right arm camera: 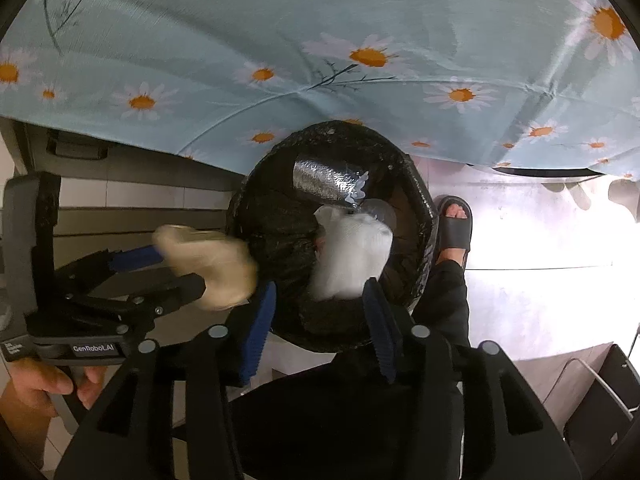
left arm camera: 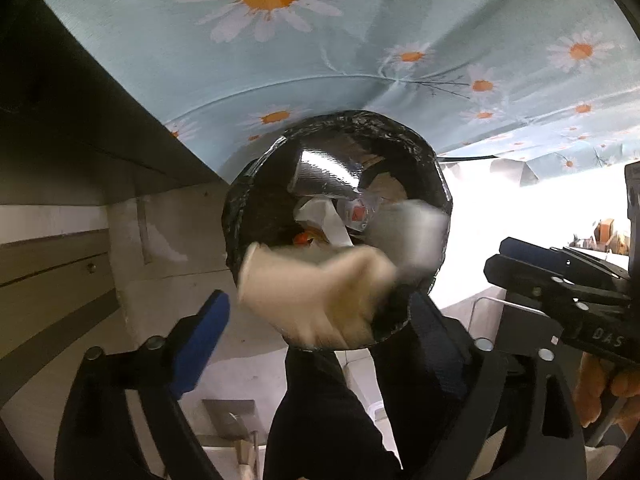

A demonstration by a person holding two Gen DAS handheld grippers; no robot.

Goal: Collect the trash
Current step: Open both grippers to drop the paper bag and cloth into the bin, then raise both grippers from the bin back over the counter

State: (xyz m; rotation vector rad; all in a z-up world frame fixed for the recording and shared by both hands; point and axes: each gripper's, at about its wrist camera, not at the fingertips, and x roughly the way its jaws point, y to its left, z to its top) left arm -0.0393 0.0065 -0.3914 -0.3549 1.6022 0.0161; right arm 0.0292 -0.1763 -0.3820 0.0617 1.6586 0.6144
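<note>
Daisy-print tablecloth (right arm camera: pixel 280 40) hangs above a sandalled foot (right arm camera: pixel 454 226).

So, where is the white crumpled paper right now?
In the right wrist view, the white crumpled paper is over the black-lined trash bin, just ahead of the open right gripper, blurred.

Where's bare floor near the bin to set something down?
Bare floor opens right of the trash bin, past the sandalled foot beside its rim. Left, only a narrow strip before the wall. Crowded: the bin's inside, with wrappers, and its mouth, with a beige wad and a white wad.
</note>
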